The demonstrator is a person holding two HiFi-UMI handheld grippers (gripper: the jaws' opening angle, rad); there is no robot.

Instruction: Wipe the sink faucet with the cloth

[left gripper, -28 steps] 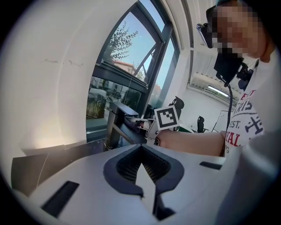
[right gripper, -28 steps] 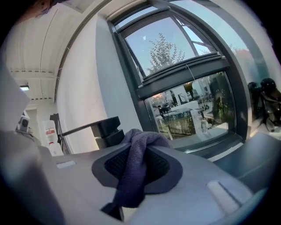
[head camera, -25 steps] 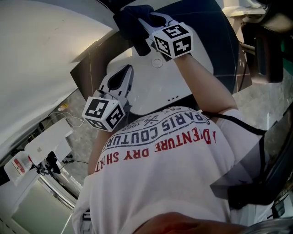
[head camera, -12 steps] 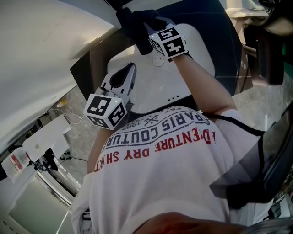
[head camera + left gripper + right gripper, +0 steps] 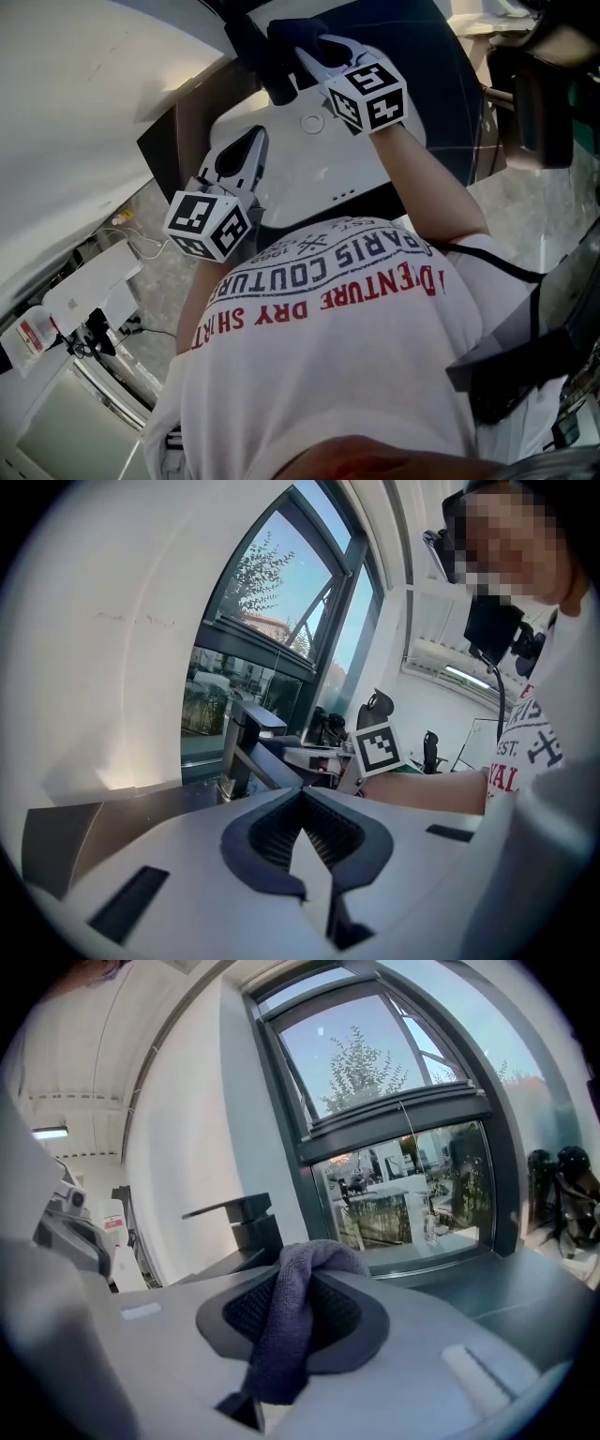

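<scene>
A dark blue cloth point(image 5: 292, 34) is pinched in my right gripper point(image 5: 309, 49), which is shut on it at the top of the head view, right beside the black faucet point(image 5: 255, 54). In the right gripper view the cloth point(image 5: 289, 1326) hangs bunched between the jaws, with the faucet point(image 5: 246, 1224) just ahead and to the left. My left gripper point(image 5: 251, 142) hovers over the left part of the white sink point(image 5: 366, 169), shut with nothing in it. The left gripper view shows its jaws point(image 5: 302, 794) closed together and the faucet point(image 5: 246, 747) beyond them.
A dark counter point(image 5: 450, 84) surrounds the sink below a big window point(image 5: 394, 1119). A round drain knob point(image 5: 311, 122) lies in the basin. A white wall point(image 5: 84, 112) rises at the left. The person's shirt point(image 5: 328, 356) fills the lower head view.
My right gripper has shifted a little with the cloth against the faucet. The left gripper has hardly moved.
</scene>
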